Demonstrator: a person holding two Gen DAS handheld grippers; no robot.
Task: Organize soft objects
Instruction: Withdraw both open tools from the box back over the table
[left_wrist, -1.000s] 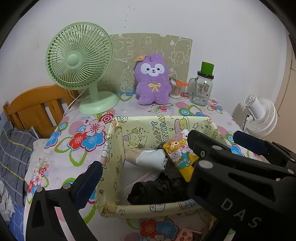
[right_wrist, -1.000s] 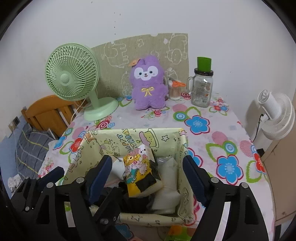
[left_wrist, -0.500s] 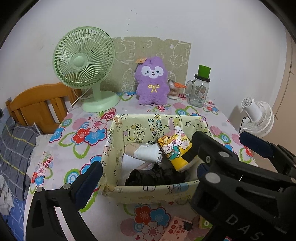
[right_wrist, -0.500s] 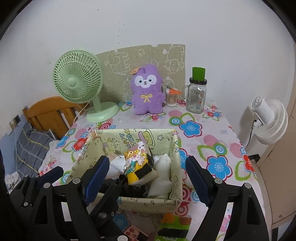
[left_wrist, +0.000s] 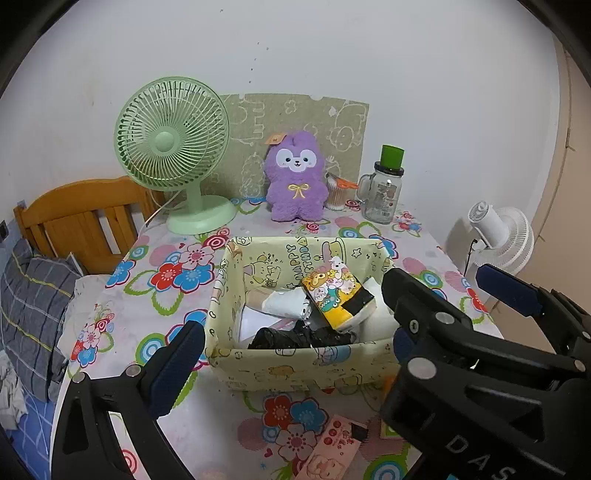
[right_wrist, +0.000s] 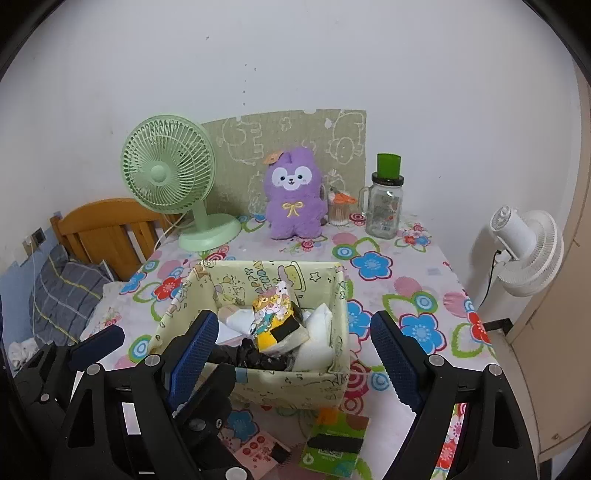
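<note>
A pale yellow cartoon-print fabric box (left_wrist: 295, 363) (right_wrist: 291, 382) sits mid-table. Inside lie a yellow cartoon-print packet (left_wrist: 334, 295) (right_wrist: 275, 315), white soft bundles (left_wrist: 286, 306) (right_wrist: 317, 339) and a crumpled black item (left_wrist: 295, 338) (right_wrist: 258, 356). A purple plush (left_wrist: 295, 177) (right_wrist: 293, 195) stands upright at the back. My left gripper (left_wrist: 338, 300) hangs open in front of the box, holding nothing. My right gripper (right_wrist: 295, 317) is also open and empty, its jaws wide before the box's near wall. In the left wrist view it shows as a black body (left_wrist: 436, 332) at the right.
A green desk fan (left_wrist: 173, 147) stands back left, with a glass jar with a green lid (left_wrist: 384, 192) and a swab cup (left_wrist: 338, 192) back right. Pink (left_wrist: 332, 446) and green (right_wrist: 332, 446) packets lie near the front edge. White floor fan (right_wrist: 524, 251) right, wooden headboard (left_wrist: 81, 210) left.
Both grippers have drawn back and upward from the box, which now looks smaller and farther. The right jaws stand slightly wider. Packets at the front edge have come into view.
</note>
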